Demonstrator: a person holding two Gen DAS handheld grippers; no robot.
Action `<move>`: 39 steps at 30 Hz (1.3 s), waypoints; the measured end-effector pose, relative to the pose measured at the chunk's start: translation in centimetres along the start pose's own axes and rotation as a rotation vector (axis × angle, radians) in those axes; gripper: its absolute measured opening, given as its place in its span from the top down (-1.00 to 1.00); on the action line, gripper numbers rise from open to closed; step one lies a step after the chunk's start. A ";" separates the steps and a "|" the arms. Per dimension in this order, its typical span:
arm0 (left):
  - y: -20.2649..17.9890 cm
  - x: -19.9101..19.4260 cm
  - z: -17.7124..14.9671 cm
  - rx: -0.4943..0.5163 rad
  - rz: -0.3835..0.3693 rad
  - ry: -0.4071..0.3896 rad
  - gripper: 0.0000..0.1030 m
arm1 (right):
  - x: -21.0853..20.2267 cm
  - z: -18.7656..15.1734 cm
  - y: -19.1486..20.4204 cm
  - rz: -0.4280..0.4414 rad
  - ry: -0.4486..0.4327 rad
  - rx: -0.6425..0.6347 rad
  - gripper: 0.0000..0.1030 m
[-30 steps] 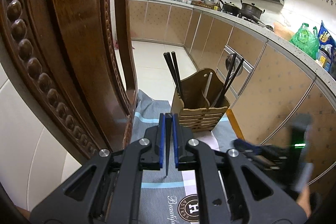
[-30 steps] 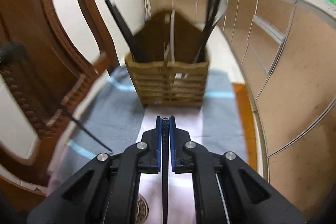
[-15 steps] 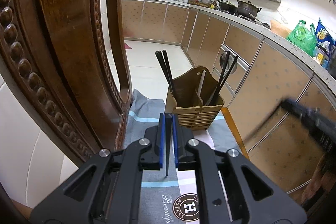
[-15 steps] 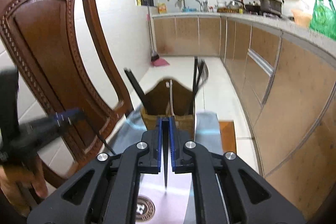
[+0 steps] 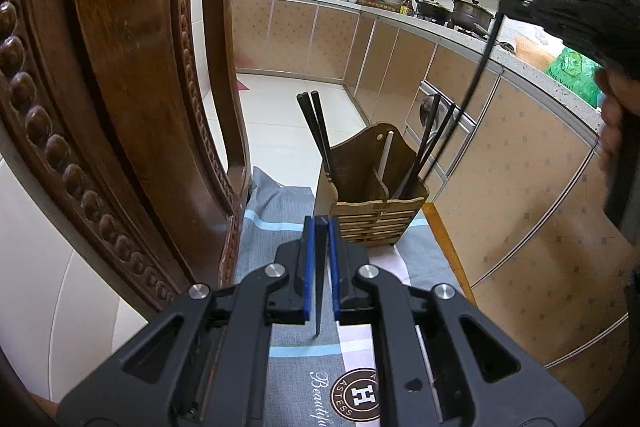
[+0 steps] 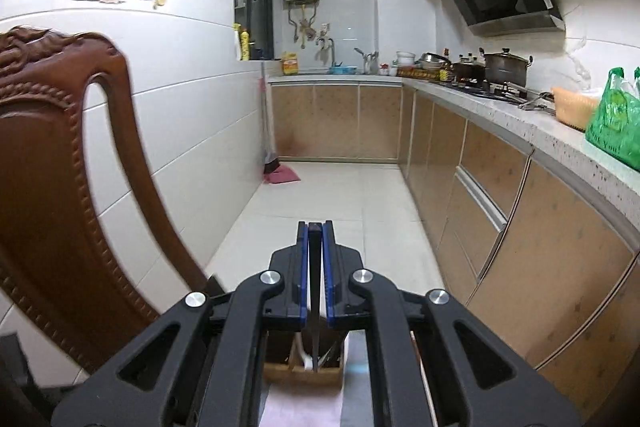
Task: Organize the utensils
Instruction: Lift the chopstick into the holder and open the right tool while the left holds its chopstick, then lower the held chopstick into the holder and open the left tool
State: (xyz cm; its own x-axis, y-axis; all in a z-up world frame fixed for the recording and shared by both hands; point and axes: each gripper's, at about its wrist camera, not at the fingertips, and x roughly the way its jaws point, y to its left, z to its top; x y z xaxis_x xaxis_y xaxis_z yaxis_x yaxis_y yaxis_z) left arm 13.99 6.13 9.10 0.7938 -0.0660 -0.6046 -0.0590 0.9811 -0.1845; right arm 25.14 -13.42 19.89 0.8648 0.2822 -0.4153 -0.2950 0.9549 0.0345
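Both grippers clamp one black chopstick each: left gripper [image 5: 319, 259] near the wooden holder [image 5: 374, 203], right gripper [image 6: 315, 267] raised above it, chopstick [image 6: 315, 311] pointing down.

The left gripper [image 5: 320, 259] is made of black parts with blue pads [image 5: 307, 267] and shiny silver bolts, and a black chopstick [image 5: 320, 279] is seen between the pads. The same black, blue and silver are seen on the right gripper [image 6: 316, 267]. The holder [image 5: 374, 195] is made of light brown wood, and black chopsticks [image 5: 316, 131] and one white stick [image 5: 385, 159] are seen in it. The cloth [image 5: 276, 211] is grey with light blue stripes, a pale pink patch and a brown round badge with a white H. The chair [image 5: 120, 87] is dark red-brown with carved beads. The cupboards [image 6: 500, 195] are tan with small dots. The bag [image 6: 614, 131] is bright green.
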 end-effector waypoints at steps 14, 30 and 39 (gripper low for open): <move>-0.2 0.7 0.0 0.004 -0.001 0.006 0.87 | 9.2 -6.2 -1.5 0.002 0.193 0.043 0.64; -0.8 -0.1 -0.9 0.012 0.038 -0.019 0.87 | -4.3 -28.7 -8.5 0.016 0.175 0.322 -0.86; -3.2 -2.7 0.5 0.016 0.057 -0.056 0.87 | -3.5 -28.5 -9.5 0.074 0.191 0.317 -0.86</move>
State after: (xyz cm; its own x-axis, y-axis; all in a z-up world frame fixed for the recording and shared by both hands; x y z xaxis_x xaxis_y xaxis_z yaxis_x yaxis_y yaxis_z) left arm 12.36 3.29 11.66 0.8221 -0.0002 -0.5693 -0.0958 0.9857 -0.1386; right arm 13.34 -26.12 -4.85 0.7460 0.3576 -0.5618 -0.1876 0.9223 0.3380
